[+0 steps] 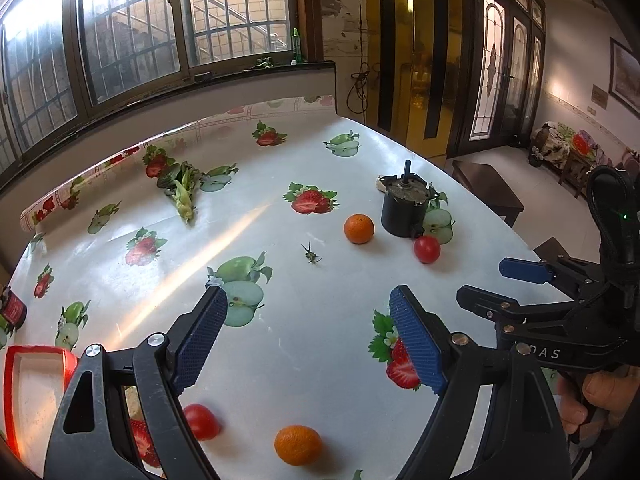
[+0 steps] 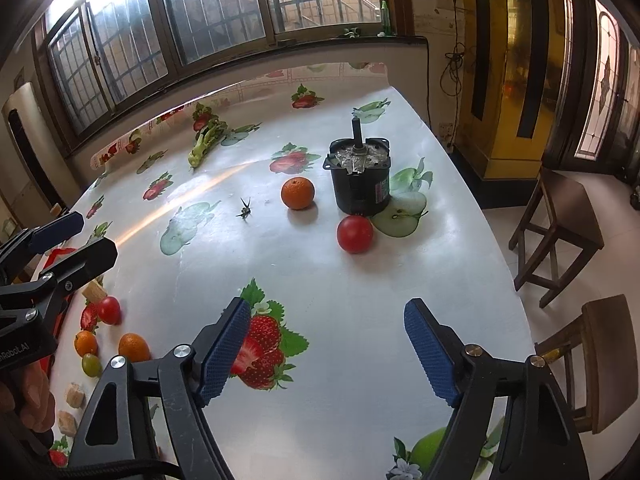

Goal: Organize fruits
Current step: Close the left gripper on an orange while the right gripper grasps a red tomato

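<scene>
Both jaws spread, empty, hovering over desk (image 2: 360, 320). Landmark: black motor (image 2: 360, 176). Orange (image 2: 297, 193) just left of it, tomato (image 2: 355, 234) just in front. Approach step; next, right gripper (image 2: 332, 354) drops onto tomato, pinches gently.

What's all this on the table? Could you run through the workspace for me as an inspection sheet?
Surface: table under glossy fruit-print cloth.
Job's things: orange and tomato beside the motor; near the left tongs, oranges, small tomato, green grape.
Clutter: black motor, leafy stalk, red tray, stem scrap.
Grippers: left tongs and right tongs open, empty.
Cables: black cord on the right tongs.
Surroundings: barred windows, stools.
</scene>
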`<action>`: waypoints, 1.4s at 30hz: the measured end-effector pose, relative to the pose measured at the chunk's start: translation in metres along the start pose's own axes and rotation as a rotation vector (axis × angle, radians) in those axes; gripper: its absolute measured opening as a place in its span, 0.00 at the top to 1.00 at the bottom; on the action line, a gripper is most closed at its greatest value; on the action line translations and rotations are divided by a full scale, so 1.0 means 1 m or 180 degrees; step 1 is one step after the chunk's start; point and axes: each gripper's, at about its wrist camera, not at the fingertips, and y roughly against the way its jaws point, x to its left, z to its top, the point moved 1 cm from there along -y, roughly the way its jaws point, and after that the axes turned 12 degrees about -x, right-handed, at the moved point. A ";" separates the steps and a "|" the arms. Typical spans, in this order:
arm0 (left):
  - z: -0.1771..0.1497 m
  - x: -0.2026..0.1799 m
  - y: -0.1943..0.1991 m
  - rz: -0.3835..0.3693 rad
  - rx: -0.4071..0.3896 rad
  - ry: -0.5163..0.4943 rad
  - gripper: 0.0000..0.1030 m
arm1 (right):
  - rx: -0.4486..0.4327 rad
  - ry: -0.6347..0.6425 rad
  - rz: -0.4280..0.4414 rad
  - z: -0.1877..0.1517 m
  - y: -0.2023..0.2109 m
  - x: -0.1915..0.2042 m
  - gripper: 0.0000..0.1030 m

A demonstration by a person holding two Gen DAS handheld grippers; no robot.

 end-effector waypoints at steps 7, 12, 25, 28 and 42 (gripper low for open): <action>0.011 -0.010 -0.048 -0.0142 0.0095 0.0012 0.19 | 0.0093 -0.0118 -0.0095 0.016 -0.042 -0.010 0.40; 0.018 -0.016 -0.080 -0.0276 0.0144 0.0058 0.19 | -0.0012 -0.0074 -0.0172 0.025 -0.065 -0.016 0.47; 0.011 -0.014 -0.146 -0.0390 0.0473 0.0144 0.19 | 0.0195 -0.0092 -0.0034 0.021 -0.090 -0.021 0.69; 0.008 -0.018 -0.155 -0.0383 0.0519 0.0096 0.22 | 0.0162 -0.0134 0.0017 0.020 -0.081 -0.023 0.69; -0.003 -0.033 -0.171 -0.0574 0.0644 -0.0002 0.69 | 0.0091 -0.0372 0.0172 0.008 -0.041 -0.024 0.69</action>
